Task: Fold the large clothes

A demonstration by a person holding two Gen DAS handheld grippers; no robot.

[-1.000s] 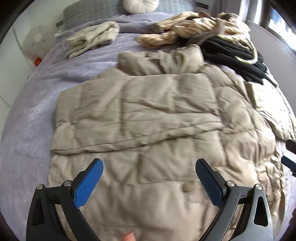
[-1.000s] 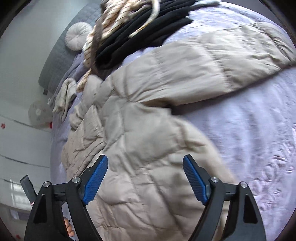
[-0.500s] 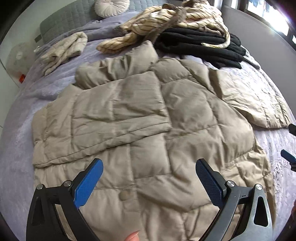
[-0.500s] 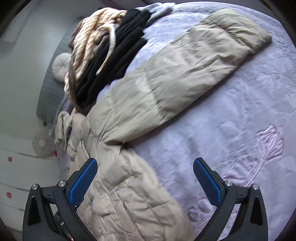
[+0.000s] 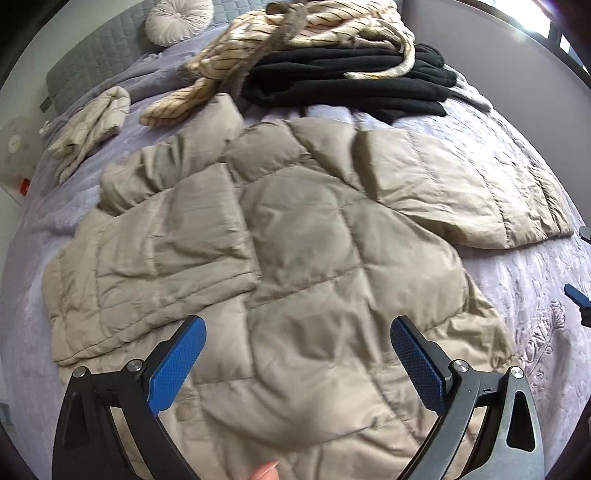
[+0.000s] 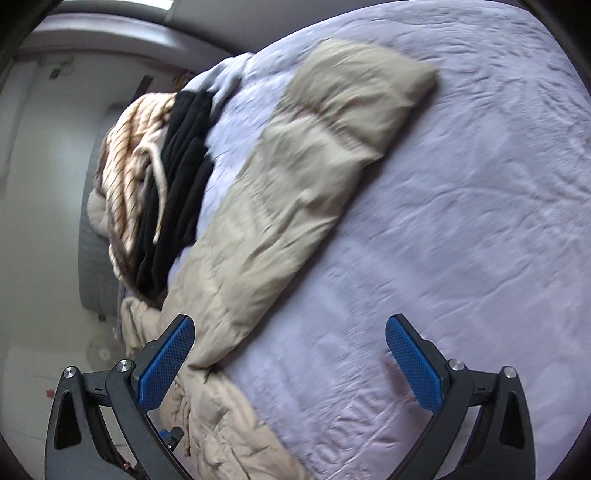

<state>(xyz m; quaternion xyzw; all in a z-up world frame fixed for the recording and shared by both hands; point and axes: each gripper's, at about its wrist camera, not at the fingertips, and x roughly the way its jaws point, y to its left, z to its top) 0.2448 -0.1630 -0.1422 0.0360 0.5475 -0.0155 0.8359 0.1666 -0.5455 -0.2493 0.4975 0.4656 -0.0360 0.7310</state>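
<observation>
A beige quilted puffer jacket point(image 5: 288, 251) lies spread on the lilac bedspread point(image 5: 524, 288). Its left sleeve is folded over the body. Its right sleeve point(image 5: 469, 184) stretches out to the right; the same sleeve point(image 6: 295, 177) shows in the right wrist view. My left gripper point(image 5: 297, 354) is open and empty, above the jacket's lower part. My right gripper point(image 6: 290, 350) is open and empty, above bare bedspread point(image 6: 461, 221) beside the sleeve. Its fingertips point(image 5: 578, 295) show at the right edge of the left wrist view.
A pile of black point(image 5: 351, 81) and cream striped clothes point(image 5: 295, 33) lies at the back of the bed. A folded cream garment point(image 5: 92, 125) lies at the back left. A round cushion point(image 5: 177, 20) leans on the grey headboard point(image 5: 92, 55).
Both grippers have swung right. The left view now takes in the outstretched right sleeve. The right gripper has moved off the jacket body over bare bedspread by the sleeve.
</observation>
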